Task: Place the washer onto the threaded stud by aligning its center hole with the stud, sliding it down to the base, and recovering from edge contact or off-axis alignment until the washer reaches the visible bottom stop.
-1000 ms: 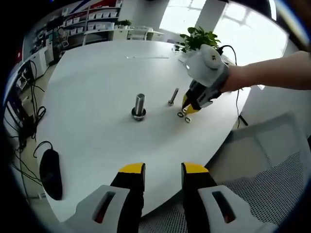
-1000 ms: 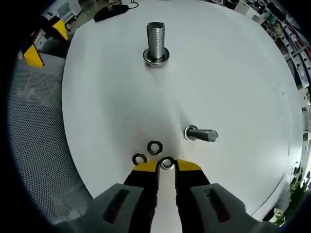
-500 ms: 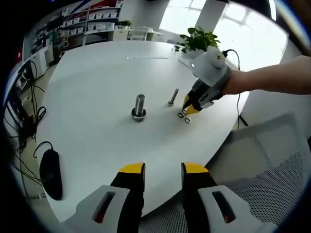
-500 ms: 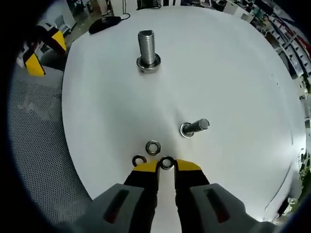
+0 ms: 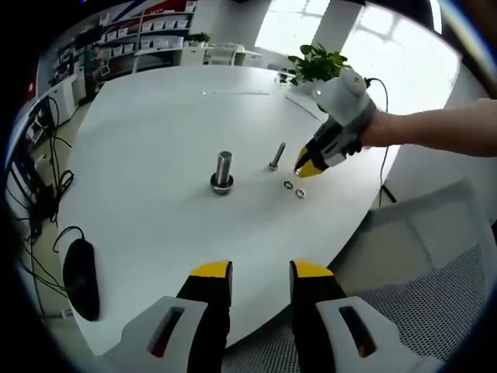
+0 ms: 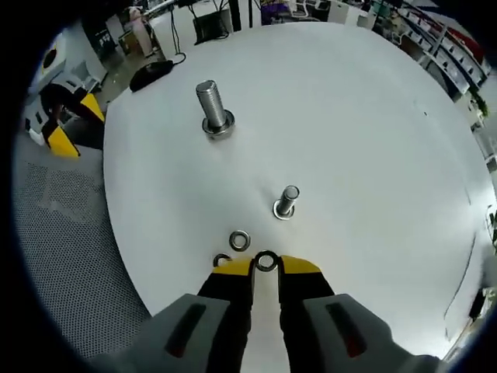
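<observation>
In the right gripper view, a washer [image 6: 266, 261] is pinched between the nearly closed tips of the right gripper [image 6: 266, 266], low at centre. Two more washers [image 6: 239, 240] lie just above-left. The threaded stud [image 6: 211, 108] stands upper left, a smaller bolt [image 6: 285, 202] mid-frame. In the left gripper view, the left gripper [image 5: 261, 272] is parted, holding nothing; a mouse [image 5: 81, 277] lies at left.

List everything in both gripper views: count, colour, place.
round white table: 1, white, holds all parts
large threaded steel stud: 1, silver, upright, a washer at its base
small steel bolt: 1, silver, standing on its head
loose steel washers: 2, silver, flat near the table edge
held steel washer: 1, silver, between right gripper tips
black computer mouse: 1, black, table edge
potted plant: 1, green, far edge
left gripper: yellow-tipped, open
right gripper: yellow-tipped, shut on washer
</observation>
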### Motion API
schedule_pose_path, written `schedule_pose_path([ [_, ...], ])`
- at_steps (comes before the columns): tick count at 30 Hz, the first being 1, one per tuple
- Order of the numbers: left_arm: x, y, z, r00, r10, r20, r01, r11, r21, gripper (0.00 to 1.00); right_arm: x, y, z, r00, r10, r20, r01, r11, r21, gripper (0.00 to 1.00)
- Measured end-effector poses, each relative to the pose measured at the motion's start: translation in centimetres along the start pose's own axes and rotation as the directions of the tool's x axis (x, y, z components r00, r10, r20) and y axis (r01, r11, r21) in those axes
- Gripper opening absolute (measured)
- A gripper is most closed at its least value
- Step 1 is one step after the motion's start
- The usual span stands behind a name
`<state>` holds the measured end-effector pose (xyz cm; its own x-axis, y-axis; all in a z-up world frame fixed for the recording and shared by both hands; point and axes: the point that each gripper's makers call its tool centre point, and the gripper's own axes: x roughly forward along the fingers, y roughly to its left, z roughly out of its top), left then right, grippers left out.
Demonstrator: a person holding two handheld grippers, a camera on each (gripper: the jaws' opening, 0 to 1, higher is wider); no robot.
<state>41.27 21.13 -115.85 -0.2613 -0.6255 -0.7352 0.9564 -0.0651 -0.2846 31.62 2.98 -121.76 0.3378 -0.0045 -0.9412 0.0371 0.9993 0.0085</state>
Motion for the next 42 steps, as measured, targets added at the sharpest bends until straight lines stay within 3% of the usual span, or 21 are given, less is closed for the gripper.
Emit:
schedule_pose_path([
  [13,0.0,-0.1,-0.1,1.0,-0.001,-0.007,0.001,1.0,-0.001,0.28,-2.0,-1.3,2.9,0.997,-0.003,0.083,0.002,1.0,0.012,0.14],
  [20,0.0,-0.1,0.0,1.0,-0.002,0.001,0.002,1.0,-0.004,0.28,-3.8,-1.2,4.5,0.993,-0.025,0.12,0.027,0.999,-0.022,0.14],
  [24,0.0,0.0,0.0,1.0,-0.002,0.002,0.002,1.0,-0.005,0.28,-3.6,-1.5,5.1,0.991,-0.033,0.127,0.039,0.998,-0.043,0.14],
  [42,-0.1,-0.1,0.1,1.0,-0.002,0.011,0.002,1.0,-0.008,0.28,-2.3,-1.8,5.3,0.998,-0.029,0.064,0.035,0.994,-0.106,0.14],
])
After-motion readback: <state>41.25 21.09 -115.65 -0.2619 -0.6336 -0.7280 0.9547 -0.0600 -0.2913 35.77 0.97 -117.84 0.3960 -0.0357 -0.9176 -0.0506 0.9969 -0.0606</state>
